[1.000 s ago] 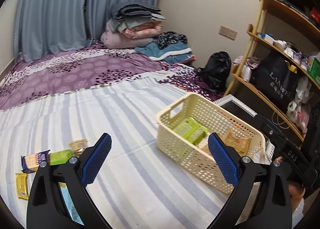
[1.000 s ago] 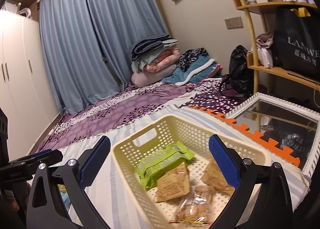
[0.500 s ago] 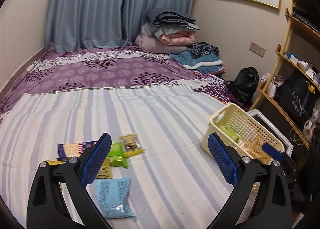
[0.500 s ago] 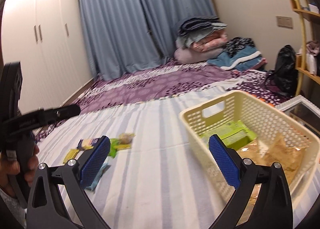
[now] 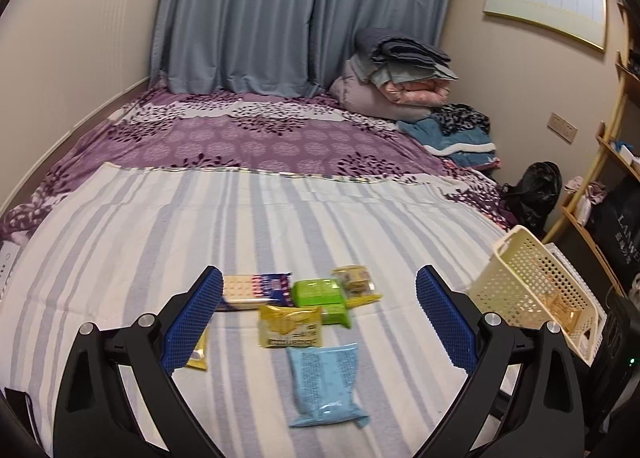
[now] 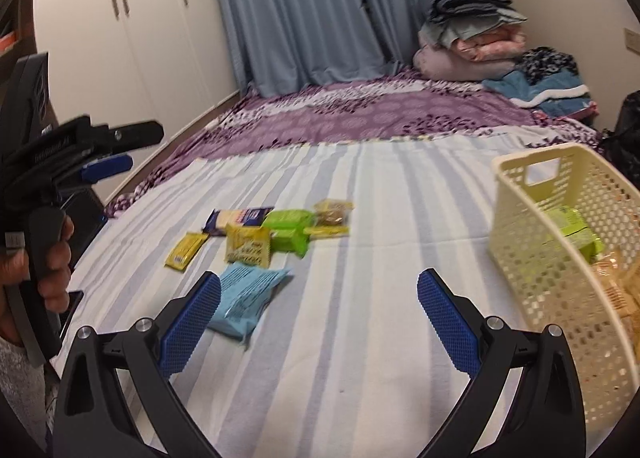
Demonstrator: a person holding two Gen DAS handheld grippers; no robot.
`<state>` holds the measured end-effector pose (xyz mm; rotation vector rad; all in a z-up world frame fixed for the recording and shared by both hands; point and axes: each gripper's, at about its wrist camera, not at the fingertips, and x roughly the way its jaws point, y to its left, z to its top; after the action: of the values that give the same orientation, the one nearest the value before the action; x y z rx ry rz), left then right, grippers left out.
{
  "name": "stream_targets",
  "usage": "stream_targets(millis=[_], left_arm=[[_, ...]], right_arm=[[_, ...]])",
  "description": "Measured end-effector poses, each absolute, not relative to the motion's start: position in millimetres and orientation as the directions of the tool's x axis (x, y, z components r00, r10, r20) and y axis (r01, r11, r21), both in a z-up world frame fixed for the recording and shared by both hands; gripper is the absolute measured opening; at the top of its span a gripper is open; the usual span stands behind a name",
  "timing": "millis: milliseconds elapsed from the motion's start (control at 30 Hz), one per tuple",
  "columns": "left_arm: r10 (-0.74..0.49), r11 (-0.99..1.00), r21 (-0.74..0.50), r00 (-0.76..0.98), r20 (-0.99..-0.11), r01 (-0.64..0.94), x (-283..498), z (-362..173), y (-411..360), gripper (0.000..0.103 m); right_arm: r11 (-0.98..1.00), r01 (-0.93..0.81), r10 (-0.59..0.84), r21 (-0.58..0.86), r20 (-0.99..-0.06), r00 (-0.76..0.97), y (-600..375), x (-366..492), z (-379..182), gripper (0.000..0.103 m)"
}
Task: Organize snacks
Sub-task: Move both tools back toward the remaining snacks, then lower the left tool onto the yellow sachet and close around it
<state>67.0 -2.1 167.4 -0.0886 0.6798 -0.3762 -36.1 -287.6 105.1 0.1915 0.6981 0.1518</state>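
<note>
Several snack packets lie in a cluster on the striped bed: a light blue packet (image 5: 324, 382) nearest, a yellow packet (image 5: 290, 325), a green packet (image 5: 320, 294), a blue-and-cream biscuit pack (image 5: 256, 290) and a small yellow sachet (image 5: 199, 354). They also show in the right wrist view, with the light blue packet (image 6: 246, 298) closest. A cream perforated basket (image 5: 532, 290) stands at the right bed edge and holds a green packet (image 6: 576, 232) and brown packets. My left gripper (image 5: 320, 314) is open and empty above the cluster. My right gripper (image 6: 318, 322) is open and empty between cluster and basket (image 6: 560, 258).
The bed has a striped sheet (image 5: 200, 226) and purple floral cover (image 5: 260, 134) behind. Folded bedding (image 5: 400, 74) is stacked at the back. A wooden shelf (image 5: 600, 186) and black bag (image 5: 532, 190) stand right. White wardrobe (image 6: 120, 38) stands left.
Both grippers swung left, away from the basket and toward the snack cluster. The basket slid to the right edge of both views. Both stayed open and empty.
</note>
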Motion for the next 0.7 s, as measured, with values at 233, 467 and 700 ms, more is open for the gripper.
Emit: stream_targets(millis=[233,467,700], left_arm=[[-0.289,0.957,-0.209,0.723,-0.627,0.2,82.9,148.6,44.7,0.098],[-0.243,0.968,-0.217,0.681,-0.691,0.125,105.5,99.1,66.3,0.098],[-0.167,0.985,-0.159,0.618,-0.768,0.069,130.3,43.4,72.7,0.091]], right_arm=[[0.964,-0.146,0.261,0.224,-0.668,0.697,-255.7,-22.6,90.1,0.098],[0.958,-0.177,0.286,0.226,-0.707,0.647,-236.6,-8.7,76.1,0.098],[0.958,-0.191,0.286,0.213,-0.739,0.61,-225.4,-3.3,64.5,0.098]])
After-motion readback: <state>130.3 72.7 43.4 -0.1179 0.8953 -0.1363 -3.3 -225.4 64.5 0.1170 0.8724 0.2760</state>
